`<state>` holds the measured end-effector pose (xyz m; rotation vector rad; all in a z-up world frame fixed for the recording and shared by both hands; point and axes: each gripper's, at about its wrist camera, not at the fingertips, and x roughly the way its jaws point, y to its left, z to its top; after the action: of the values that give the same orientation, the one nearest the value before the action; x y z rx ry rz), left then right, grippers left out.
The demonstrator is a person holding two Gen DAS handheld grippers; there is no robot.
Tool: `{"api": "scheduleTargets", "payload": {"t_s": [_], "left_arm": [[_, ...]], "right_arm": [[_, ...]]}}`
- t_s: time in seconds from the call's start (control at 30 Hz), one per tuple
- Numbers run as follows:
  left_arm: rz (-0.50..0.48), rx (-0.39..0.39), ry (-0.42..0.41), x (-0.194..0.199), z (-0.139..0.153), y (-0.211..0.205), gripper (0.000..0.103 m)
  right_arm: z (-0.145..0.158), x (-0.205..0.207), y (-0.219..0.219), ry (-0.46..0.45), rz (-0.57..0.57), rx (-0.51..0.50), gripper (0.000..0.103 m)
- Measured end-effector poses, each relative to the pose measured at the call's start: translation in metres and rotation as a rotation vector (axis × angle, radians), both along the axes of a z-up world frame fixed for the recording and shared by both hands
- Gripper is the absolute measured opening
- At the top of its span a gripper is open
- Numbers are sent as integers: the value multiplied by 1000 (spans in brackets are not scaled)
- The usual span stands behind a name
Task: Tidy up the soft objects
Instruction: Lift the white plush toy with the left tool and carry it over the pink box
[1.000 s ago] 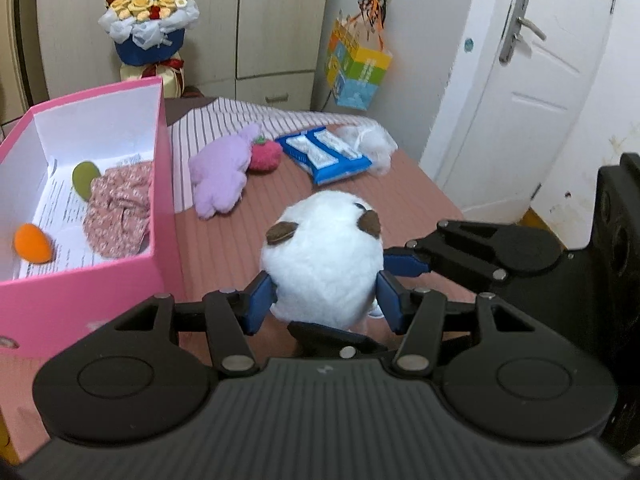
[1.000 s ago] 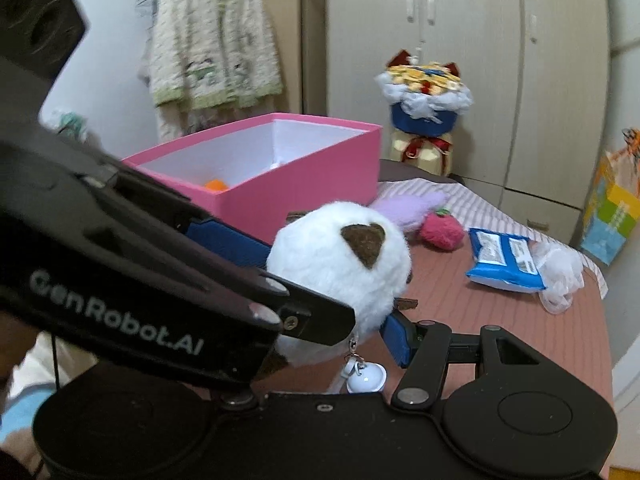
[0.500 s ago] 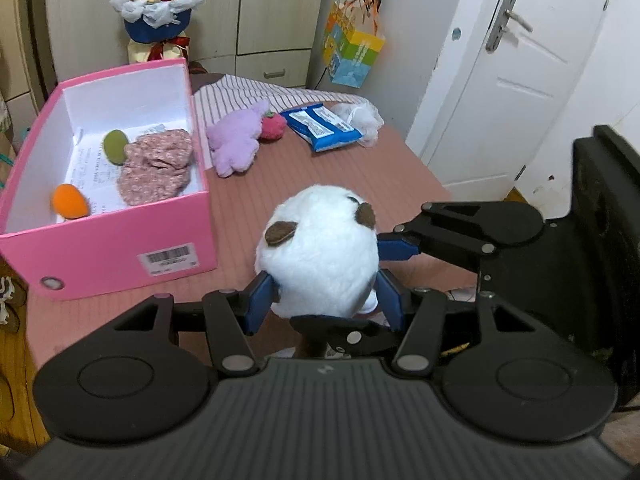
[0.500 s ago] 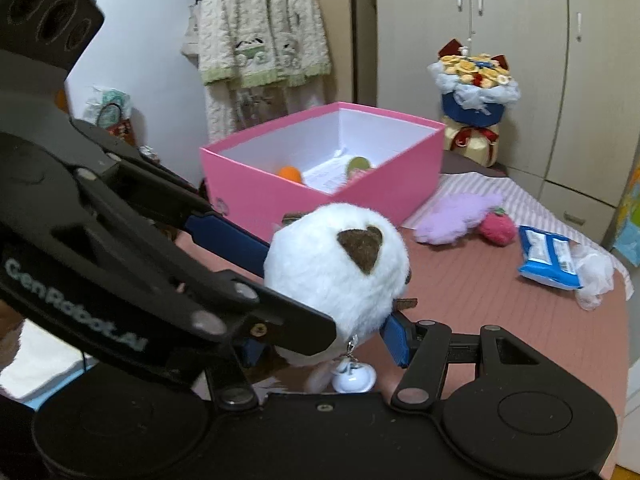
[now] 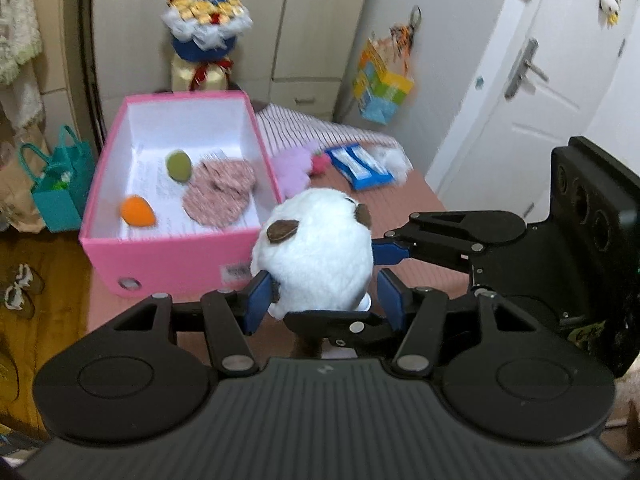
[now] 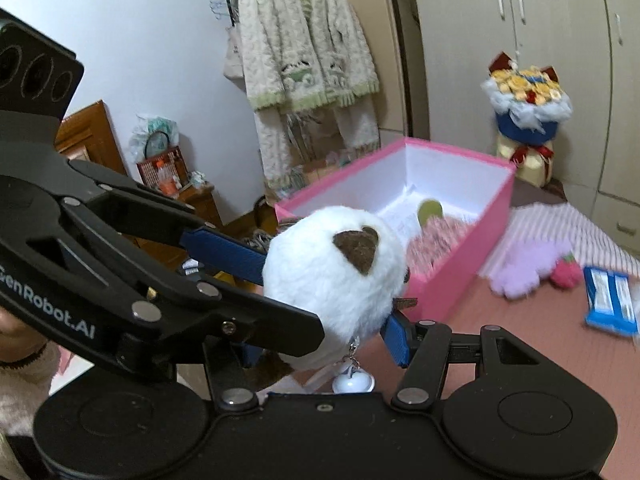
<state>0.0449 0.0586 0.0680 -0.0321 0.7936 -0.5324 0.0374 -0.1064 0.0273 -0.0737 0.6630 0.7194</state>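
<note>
Basically, I had both the left gripper (image 5: pixel 322 294) and the right gripper (image 6: pixel 326 280) pinching the white plush (image 5: pixel 316 256) mid-body, light and squashy, pink box (image 5: pixel 168 258) at 10 o'clock.

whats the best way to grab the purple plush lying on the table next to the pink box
Probably from above, pinching the purple plush across its narrower middle. It lies flat and floppy on the table, with the red strawberry toy touching one end, so come down clear of that end.

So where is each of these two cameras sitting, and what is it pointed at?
Left wrist: on the left gripper, looking down past the round white plush toy into the open pink box.
Right wrist: on the right gripper, facing the hanging cream cardigan; a fuzzy sleeve shows.
Shared: toy, box, both grippers.
</note>
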Motion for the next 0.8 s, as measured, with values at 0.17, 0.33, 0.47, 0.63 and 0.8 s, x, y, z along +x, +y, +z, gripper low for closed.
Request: {"api": "scheduleTargets", "payload": {"t_s": [0.17,0.33,0.47,0.63,0.8], "left_arm": [[15,-40,-72,22,12,18,55],[30,-105,-112,58,13,36,55],[59,-117,-141,86,10,45,55],[73,-143,-109,141,-9,62,55],[117,-158,-24,181,-34,72,55]], "right_arm": [[16,25,13,-29,-3,27,64],[23,62,24,-26,-31,48,64],[23,91,36,-59,-31,36,67],[7,142,46,-55,-28,58,67],[-16,194,54,84,3,71,67]]}}
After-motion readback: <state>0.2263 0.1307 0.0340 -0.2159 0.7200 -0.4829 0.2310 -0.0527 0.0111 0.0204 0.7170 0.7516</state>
